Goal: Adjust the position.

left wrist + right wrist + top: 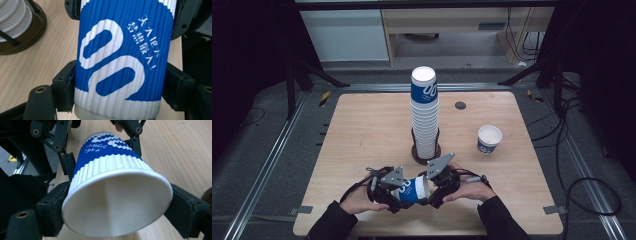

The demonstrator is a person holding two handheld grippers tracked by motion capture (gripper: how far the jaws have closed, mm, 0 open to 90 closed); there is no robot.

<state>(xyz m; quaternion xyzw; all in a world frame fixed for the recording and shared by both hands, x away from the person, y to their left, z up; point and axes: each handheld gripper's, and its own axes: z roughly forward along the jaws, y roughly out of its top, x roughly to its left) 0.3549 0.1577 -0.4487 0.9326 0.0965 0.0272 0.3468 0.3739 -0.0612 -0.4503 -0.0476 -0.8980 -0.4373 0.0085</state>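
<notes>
From the high view, a blue and white paper cup (414, 189) lies on its side between the two tongs, close to the near edge of the table (362, 130), in front of the tall stack of cups (425, 112). Its long axis runs left to right, with the open mouth toward the left gripper's partner, the right gripper (433, 192), and the bottom toward the left gripper (394, 196). A single cup (489, 138) stands apart near the right edge. In the left gripper view, the two black jaws press on both sides of the cup (120, 65) near its bottom, so this gripper is grasping it. In the right gripper view, the pads (186, 213) sit against the rim of the cup (117, 202) on both sides, grasping it also. Both hands are equally near, so I think the coming move is a handover or pulling apart along this axis.
</notes>
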